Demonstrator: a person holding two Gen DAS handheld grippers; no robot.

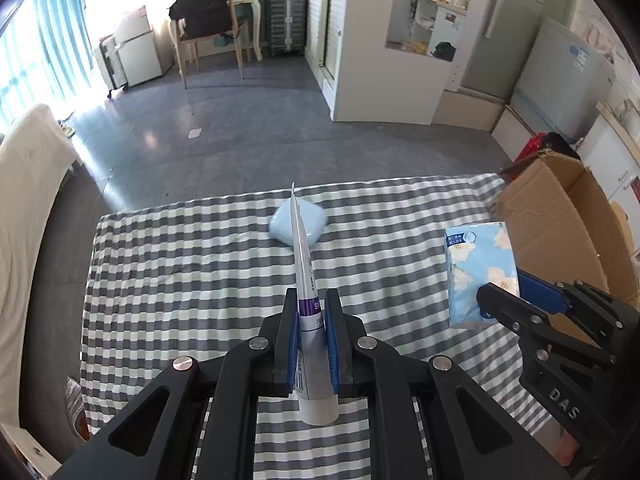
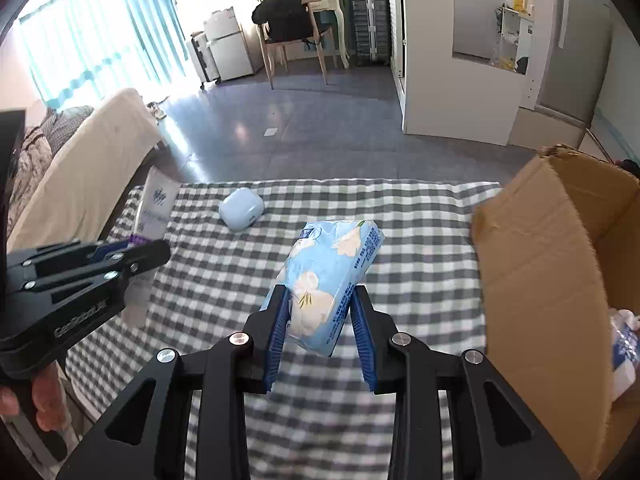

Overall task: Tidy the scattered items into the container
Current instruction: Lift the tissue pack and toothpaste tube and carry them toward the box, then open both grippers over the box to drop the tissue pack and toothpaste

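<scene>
My left gripper (image 1: 313, 300) is shut on a white and purple tube (image 1: 306, 272), held edge-up above the checked cloth; the same gripper (image 2: 160, 254) and tube (image 2: 154, 208) show at the left of the right wrist view. My right gripper (image 2: 318, 300) is shut on a light blue flowered tissue pack (image 2: 332, 276), lifted off the cloth; in the left wrist view the pack (image 1: 478, 268) and that gripper (image 1: 504, 296) are at the right. A pale blue case (image 1: 282, 222) lies on the cloth (image 2: 242, 208). The open cardboard box (image 2: 548, 268) stands at the right (image 1: 560, 220).
The table is covered by a grey and white checked cloth (image 1: 180, 272). A plastic-wrapped item (image 2: 624, 344) lies inside the box. A cream sofa (image 2: 84, 172) stands left of the table, with grey floor beyond the far edge.
</scene>
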